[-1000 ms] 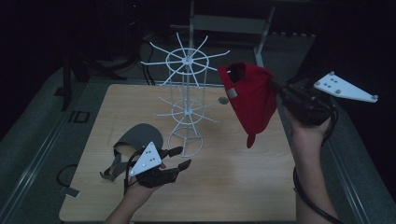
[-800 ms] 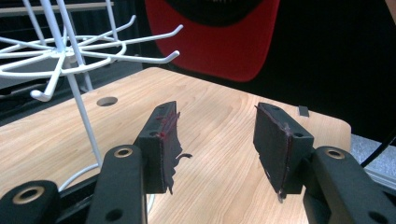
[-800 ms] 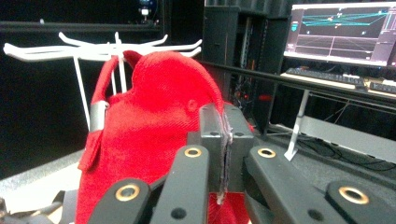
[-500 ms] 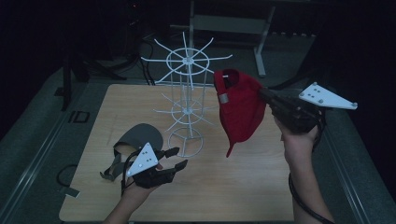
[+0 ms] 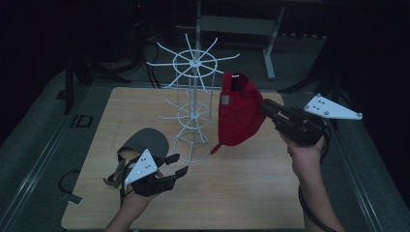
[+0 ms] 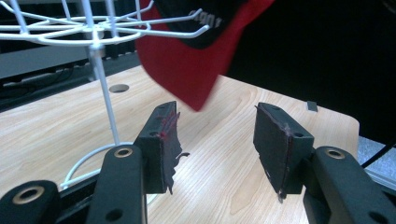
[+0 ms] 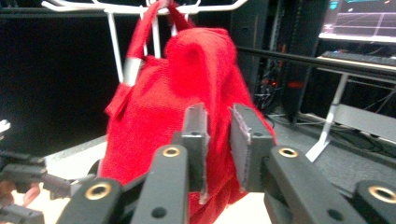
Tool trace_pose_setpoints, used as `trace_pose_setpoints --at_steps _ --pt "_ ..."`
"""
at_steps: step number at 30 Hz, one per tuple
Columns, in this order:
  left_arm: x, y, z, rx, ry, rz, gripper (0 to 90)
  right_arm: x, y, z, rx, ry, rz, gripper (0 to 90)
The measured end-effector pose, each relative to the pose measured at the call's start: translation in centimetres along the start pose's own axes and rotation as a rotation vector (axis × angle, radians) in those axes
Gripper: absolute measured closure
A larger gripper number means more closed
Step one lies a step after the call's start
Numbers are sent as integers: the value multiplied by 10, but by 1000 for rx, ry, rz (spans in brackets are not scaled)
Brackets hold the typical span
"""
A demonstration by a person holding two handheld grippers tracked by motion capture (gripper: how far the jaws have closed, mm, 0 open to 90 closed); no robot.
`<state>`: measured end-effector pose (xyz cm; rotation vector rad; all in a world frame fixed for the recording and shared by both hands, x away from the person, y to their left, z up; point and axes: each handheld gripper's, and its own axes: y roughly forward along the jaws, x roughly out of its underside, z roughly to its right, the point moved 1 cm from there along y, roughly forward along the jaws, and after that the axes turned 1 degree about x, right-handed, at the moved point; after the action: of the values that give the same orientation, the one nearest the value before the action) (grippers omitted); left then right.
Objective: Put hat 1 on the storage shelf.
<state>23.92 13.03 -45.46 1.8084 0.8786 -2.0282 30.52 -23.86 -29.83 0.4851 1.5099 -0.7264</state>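
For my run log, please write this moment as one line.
red cap: hung by strap on white wire rack | right gripper: jaws just opening, released | left gripper: open, empty | grey cap: on table

White wire rack (image 5: 192, 108) stands mid-table, spokes spreading wide up top. Red cap (image 5: 238, 113) hangs off right spoke, blocking right-side approach. Grey cap (image 5: 145, 143) lies front-left. Table (image 5: 251, 193) front-right bare, open passage.

red cap (image 5: 238, 112) hangs on white wire rack (image 5: 192, 104); right tongs (image 5: 265, 107) beside cap.
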Motion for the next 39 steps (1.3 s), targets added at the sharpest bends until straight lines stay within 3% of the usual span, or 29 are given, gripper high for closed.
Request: trace_pose_setpoints --at_steps 8,14,18,24,25,26,31,35,39 --pt "0 -6 -1 -17 -1 6 503 3 -4 -5 -18 -21 -23 666" --pt "1 -13 -3 -35 -8 4 503 7 -16 -6 -25 -25 -18 590" --pt "3 -19 -4 -48 -8 0 503 17 -23 -5 -25 -22 -47 541" --pt "8 -33 -11 -83 -14 -2 503 40 -33 3 -25 -1 -87 387" --pt "10 -36 -13 -88 -14 -3 502 50 -35 6 -16 12 -110 323" --pt "11 -38 -15 -99 -16 -4 502 50 -35 6 -16 12 -110 323" --pt "22 -52 -23 -146 -27 -10 501 81 -38 14 -30 48 -173 148" --pt "34 -64 -30 -189 -52 -11 500 98 -39 16 -39 52 -202 117" --pt "48 -75 -38 -224 -78 -23 500 126 -43 20 -35 87 -222 137"
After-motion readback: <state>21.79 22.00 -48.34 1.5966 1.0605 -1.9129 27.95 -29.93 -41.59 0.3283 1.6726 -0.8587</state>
